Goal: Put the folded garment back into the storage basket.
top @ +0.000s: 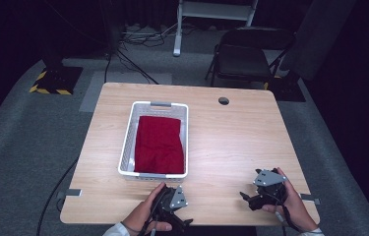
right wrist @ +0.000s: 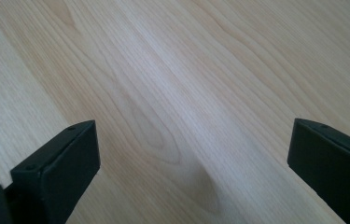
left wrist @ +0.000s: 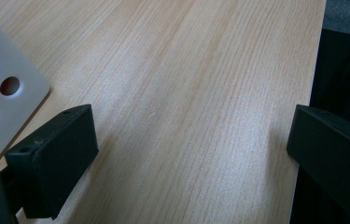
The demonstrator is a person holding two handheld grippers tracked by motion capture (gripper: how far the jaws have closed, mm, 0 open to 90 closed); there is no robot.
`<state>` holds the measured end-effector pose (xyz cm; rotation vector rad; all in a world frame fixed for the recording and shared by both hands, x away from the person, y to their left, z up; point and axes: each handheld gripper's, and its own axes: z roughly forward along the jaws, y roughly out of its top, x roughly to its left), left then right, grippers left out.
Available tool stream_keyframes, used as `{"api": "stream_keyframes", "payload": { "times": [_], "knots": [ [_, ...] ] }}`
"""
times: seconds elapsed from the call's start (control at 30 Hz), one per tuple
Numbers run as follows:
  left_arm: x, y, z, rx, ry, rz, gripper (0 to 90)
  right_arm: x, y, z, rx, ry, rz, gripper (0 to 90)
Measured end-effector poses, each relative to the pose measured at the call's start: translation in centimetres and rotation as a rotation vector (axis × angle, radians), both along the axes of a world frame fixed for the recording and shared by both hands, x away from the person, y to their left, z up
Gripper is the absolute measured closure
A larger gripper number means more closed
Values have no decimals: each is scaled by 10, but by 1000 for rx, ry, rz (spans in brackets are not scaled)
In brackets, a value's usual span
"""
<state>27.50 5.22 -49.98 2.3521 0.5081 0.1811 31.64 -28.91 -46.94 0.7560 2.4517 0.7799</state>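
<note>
The folded red cloth [top: 159,144] already lies inside the white basket [top: 128,141] at the middle-left of the tabletop [top: 231,142], and both the left tongs [top: 178,216] and the right tongs [top: 247,197] rest released and empty at the near edge, so I judge little is left.

**Setting: lab recording space**

Looks like a lab or test studio, not a home. A lone wooden table [top: 231,142] with a cable port [top: 224,101] stands on grey carpet [top: 19,147]. Dark curtains close the surroundings. Yellow-black hazard tape [top: 49,90] marks a stand base at the far left. Loose cables [top: 133,59] run over the floor towards a white frame [top: 211,14] on feet. A black folding chair [top: 243,59] waits behind the table. Metal brackets [top: 71,193] sit at the table's near edge.
</note>
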Motion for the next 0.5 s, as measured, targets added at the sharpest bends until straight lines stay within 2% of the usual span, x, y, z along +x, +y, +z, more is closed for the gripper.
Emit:
{"api": "stream_keyframes", "payload": {
  "times": [0.17, 0.5],
  "knots": [
    [0, 0, 0, 0, 0, 0, 16, -5, -15, -3, 23, 10, -31, 23],
    [0, 0, 0, 0, 1, -1, 15, -10, -35, -15, 67, 43, -51, 23]
  ]
}}
